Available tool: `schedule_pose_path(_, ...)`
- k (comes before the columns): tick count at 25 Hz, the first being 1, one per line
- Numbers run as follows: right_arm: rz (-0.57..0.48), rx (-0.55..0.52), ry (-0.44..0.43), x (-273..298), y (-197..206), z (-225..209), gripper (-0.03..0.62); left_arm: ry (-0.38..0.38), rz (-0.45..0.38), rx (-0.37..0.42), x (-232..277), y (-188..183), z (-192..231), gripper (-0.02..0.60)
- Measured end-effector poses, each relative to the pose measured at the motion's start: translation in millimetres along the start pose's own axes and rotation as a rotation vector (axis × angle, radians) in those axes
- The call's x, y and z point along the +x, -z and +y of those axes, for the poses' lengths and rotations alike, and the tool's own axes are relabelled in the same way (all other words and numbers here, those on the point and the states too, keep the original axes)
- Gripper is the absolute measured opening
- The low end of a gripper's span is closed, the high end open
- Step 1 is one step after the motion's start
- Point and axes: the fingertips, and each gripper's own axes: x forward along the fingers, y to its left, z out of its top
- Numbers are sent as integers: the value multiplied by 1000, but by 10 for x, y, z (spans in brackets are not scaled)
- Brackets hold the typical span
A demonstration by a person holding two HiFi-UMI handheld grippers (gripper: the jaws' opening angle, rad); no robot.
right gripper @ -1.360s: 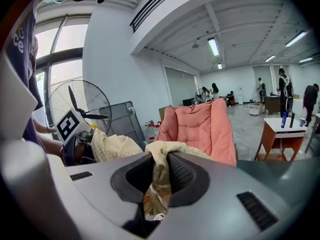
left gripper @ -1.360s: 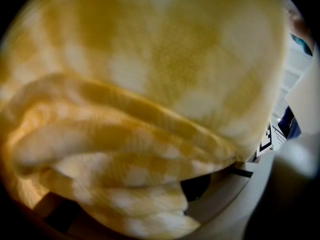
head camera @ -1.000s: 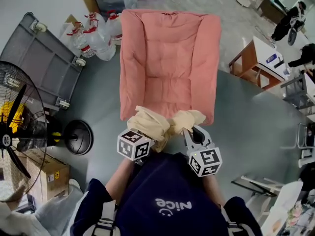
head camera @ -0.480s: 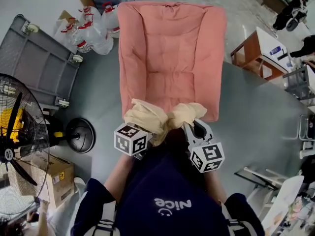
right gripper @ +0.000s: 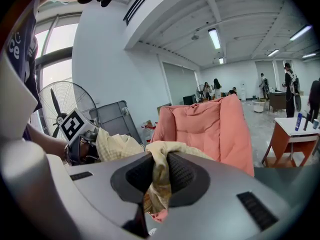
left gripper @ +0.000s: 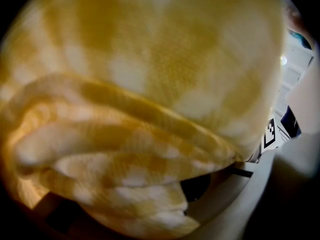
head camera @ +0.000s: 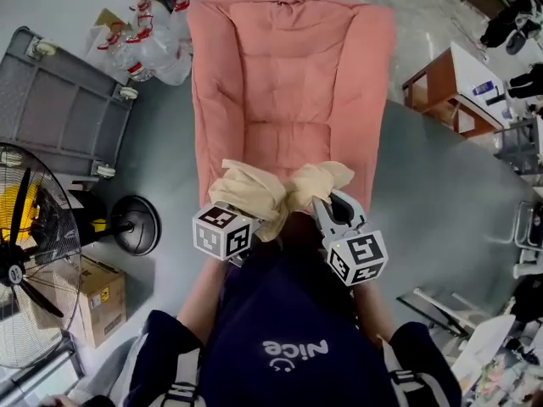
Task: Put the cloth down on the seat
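Both hands are bringing the cloth (head camera: pixel 280 192) in: versus a second ago the pink chair (head camera: pixel 293 49) is filling more of the head view, and the bundle is now overlapping the front edge of the seat cushion (head camera: pixel 288 147) instead of sitting short of it. So the approach is looking nearly done, with lowering and release still to come. The left gripper (head camera: pixel 246 216) is staying clamped on cloth that's smothering its camera, and the right gripper (right gripper: pixel 157 176) is still pinching a fold between its jaws, so the grip is unchanged on both sides.
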Motion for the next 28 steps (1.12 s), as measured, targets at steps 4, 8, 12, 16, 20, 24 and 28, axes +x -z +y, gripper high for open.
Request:
schedule_pose_path(4, 22, -21, -39, 227, -170, -374, 74, -33, 12, -9, 372, -221, 104, 28)
schedule_pose_path(8, 36, -26, -77, 488, -298, -768, 74, -68, 27, -18, 770, -445, 245, 28)
schedule_pose_path(12, 54, -13, -109, 790, -375, -1103, 74, -99, 47, -26, 1134, -628, 429, 28)
schedule_pose_path(16, 86, -16, -127, 1135, -340, -1297, 74, -105, 83, -28, 1449, -657, 685, 28)
schedule_pose_path(20, 118, 10, -122, 1491, -279, -1408, 74, -94, 113, -46, 1673, -654, 983, 28)
schedule_pose_path(24, 149, 34, -104, 1913, -103, -1564, 74, -88, 146, -56, 1934, -607, 1376, 28)
schedule_pose_path(28, 188, 80, -76, 2182, 181, -1668, 74, -87, 196, -71, 2107, -437, 1665, 28)
